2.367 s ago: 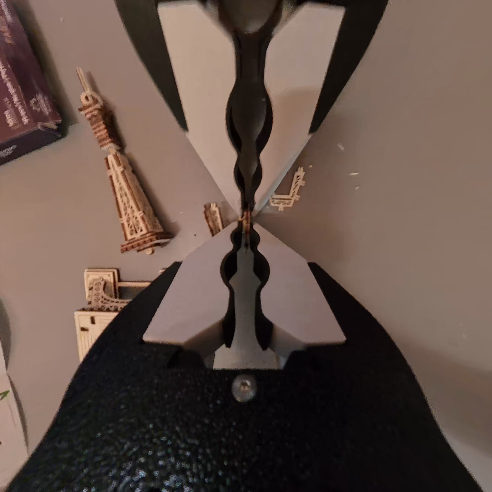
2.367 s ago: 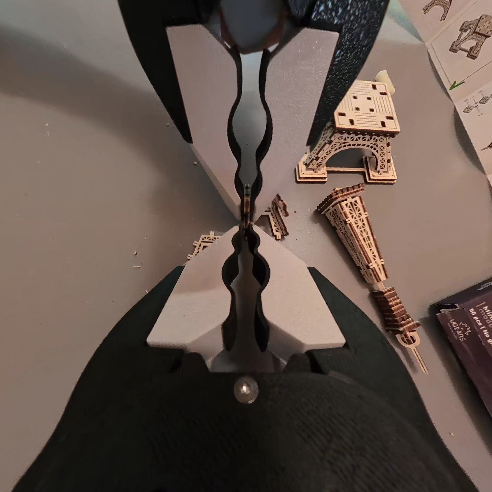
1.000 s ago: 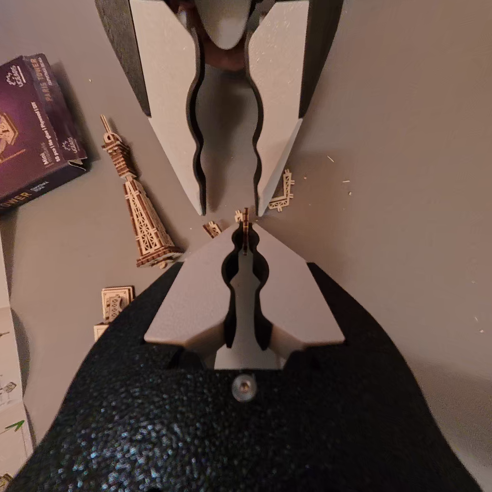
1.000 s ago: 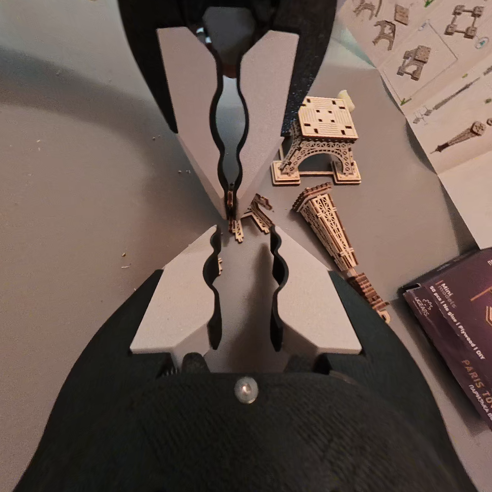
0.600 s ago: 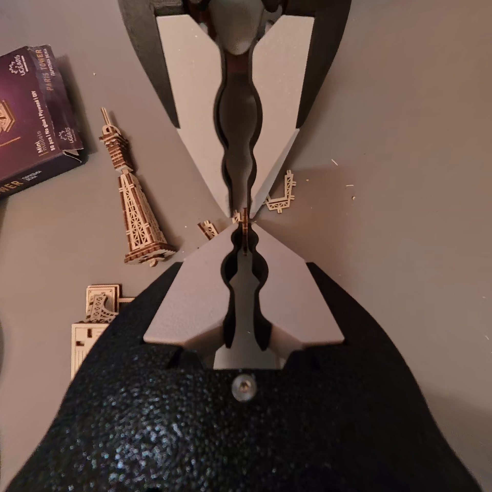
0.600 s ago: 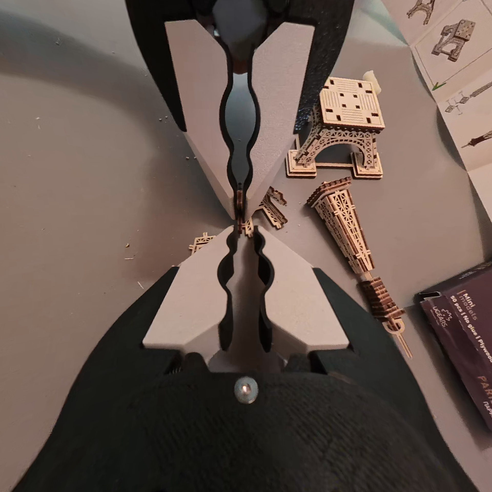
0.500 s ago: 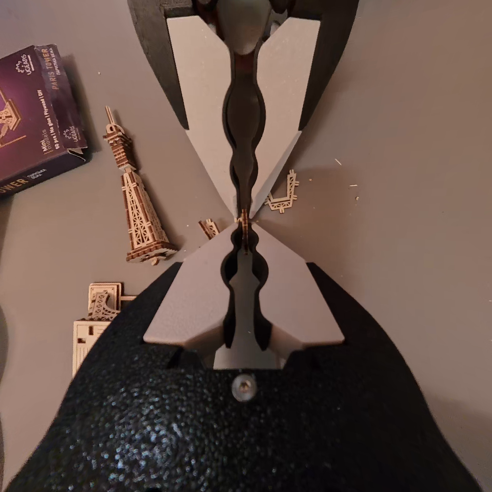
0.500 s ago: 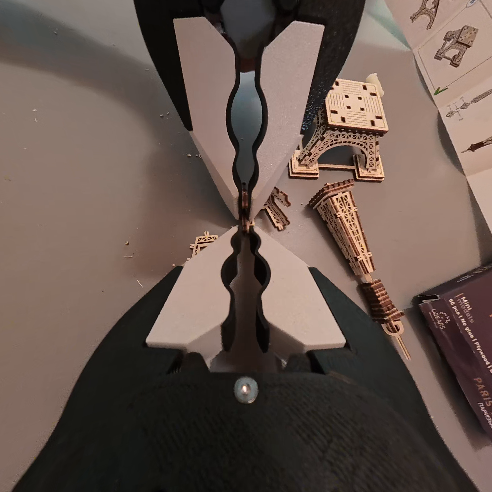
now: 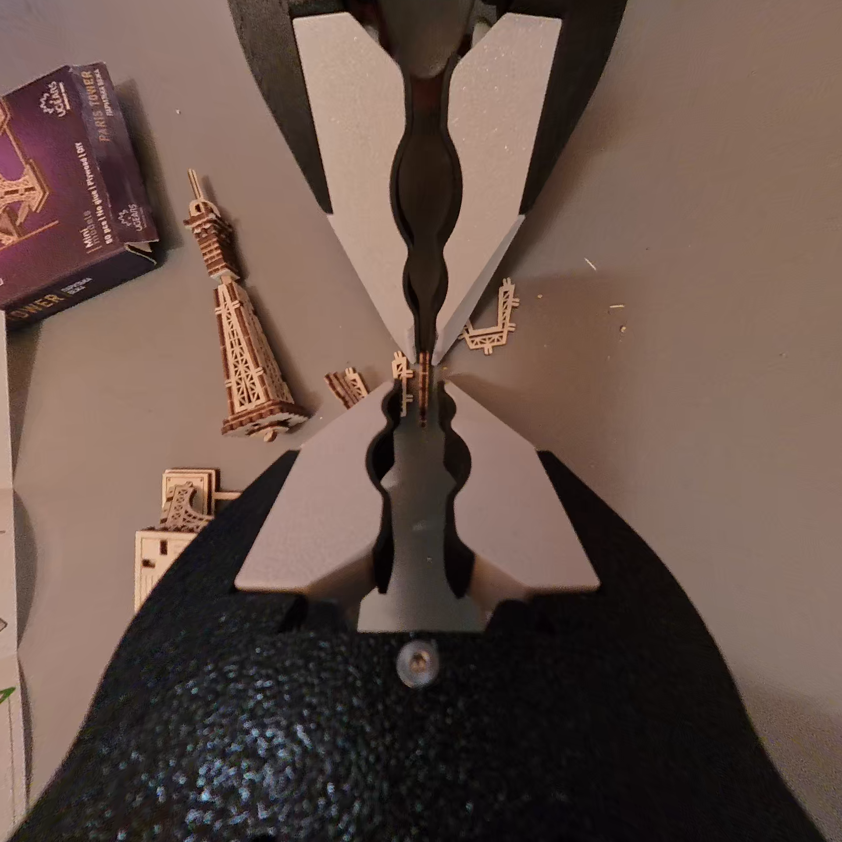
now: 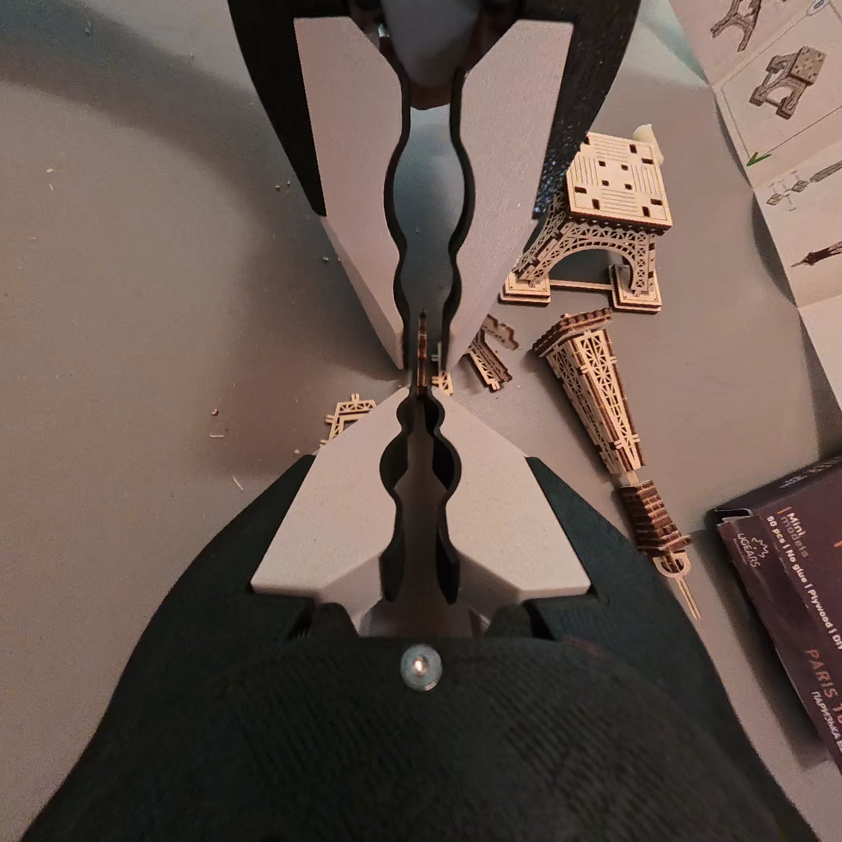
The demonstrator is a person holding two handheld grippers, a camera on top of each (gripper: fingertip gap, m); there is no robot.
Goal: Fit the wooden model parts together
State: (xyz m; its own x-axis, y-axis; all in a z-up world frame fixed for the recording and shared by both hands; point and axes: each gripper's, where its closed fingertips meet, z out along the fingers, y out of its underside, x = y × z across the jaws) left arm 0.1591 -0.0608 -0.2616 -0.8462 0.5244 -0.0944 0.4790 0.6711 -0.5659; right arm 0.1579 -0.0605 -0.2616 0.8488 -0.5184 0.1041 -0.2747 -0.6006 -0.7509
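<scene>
A small thin wooden part, seen edge-on, hangs above the grey table between the two grippers, which meet tip to tip. My right gripper is shut on it; the part sticks out past its tips. My left gripper is slightly open, its fingers standing either side of the part with a gap. The right gripper comes in from the top of the left wrist view, and the left gripper from the top of the right wrist view.
On the table lie a wooden tower spire section, an arched tower base, an L-shaped lattice frame and small lattice parts. A purple box and a paper instruction sheet lie at the side. The grippers are tip to tip, or close to it.
My right gripper opened, re-closed on the part about half a second ago, and still holds it. My left gripper, shut on the part until then, has now opened a little.
</scene>
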